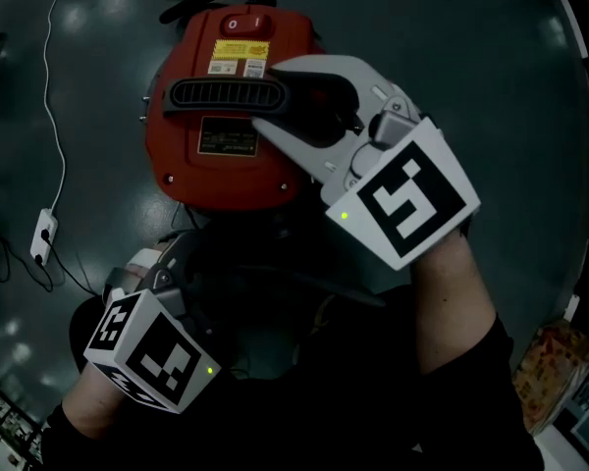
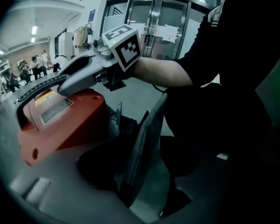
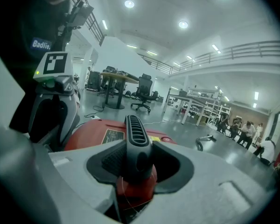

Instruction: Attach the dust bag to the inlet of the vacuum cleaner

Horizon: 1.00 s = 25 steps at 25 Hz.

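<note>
The right gripper point(image 1: 280, 96) has its fingers clenched on the black handle point(image 1: 226, 94) atop the red vacuum cleaner point(image 1: 226, 170). The left gripper point(image 1: 172, 263) has its fingers released, wide apart. The dark dust bag point(image 2: 140, 157) stands upright between them, just beside the cleaner's red body.

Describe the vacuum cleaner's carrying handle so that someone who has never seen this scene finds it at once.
Start at the red vacuum cleaner in the middle of the head view. Across its top runs the handle, a raised black bar with the right gripper closed on one end. Its row of ribbed slots sets it apart from the flat yellow label and the switch beside it.
</note>
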Each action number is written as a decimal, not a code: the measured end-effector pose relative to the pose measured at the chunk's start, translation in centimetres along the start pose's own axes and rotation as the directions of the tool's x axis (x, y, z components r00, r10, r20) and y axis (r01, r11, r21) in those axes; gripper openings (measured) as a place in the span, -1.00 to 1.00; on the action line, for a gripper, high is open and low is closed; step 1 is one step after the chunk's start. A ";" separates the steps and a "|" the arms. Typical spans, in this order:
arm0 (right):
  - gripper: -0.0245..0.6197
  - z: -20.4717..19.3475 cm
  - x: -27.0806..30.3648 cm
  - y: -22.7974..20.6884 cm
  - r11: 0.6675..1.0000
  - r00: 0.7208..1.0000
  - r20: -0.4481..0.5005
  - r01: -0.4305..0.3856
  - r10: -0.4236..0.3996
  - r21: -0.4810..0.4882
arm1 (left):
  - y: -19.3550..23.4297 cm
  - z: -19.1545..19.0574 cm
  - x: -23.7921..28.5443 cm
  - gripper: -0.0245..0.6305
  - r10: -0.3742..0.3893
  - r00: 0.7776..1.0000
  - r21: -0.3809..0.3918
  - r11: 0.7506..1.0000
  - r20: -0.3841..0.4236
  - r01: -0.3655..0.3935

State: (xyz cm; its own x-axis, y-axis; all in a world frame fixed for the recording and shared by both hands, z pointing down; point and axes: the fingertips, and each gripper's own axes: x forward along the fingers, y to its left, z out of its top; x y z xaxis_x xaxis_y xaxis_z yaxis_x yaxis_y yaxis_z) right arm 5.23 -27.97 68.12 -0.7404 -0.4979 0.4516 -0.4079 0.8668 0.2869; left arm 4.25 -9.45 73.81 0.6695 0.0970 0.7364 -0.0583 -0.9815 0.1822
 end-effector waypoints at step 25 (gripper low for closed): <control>-0.48 21.7 -31.0 7.6 0.638 0.992 -0.007 0.086 -0.126 0.765 | -8.2 22.3 -38.5 -0.37 0.467 0.834 -0.297 0.874 0.294 -0.384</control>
State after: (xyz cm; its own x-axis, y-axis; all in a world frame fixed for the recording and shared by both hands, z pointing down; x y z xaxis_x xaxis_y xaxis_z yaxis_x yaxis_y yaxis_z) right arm 13.49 -5.36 38.01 -0.6793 -0.6036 0.4174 -0.7331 0.5315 -0.4244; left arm -4.58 -8.82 29.45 0.7488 -0.4255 0.5082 -0.5284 -0.8461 0.0701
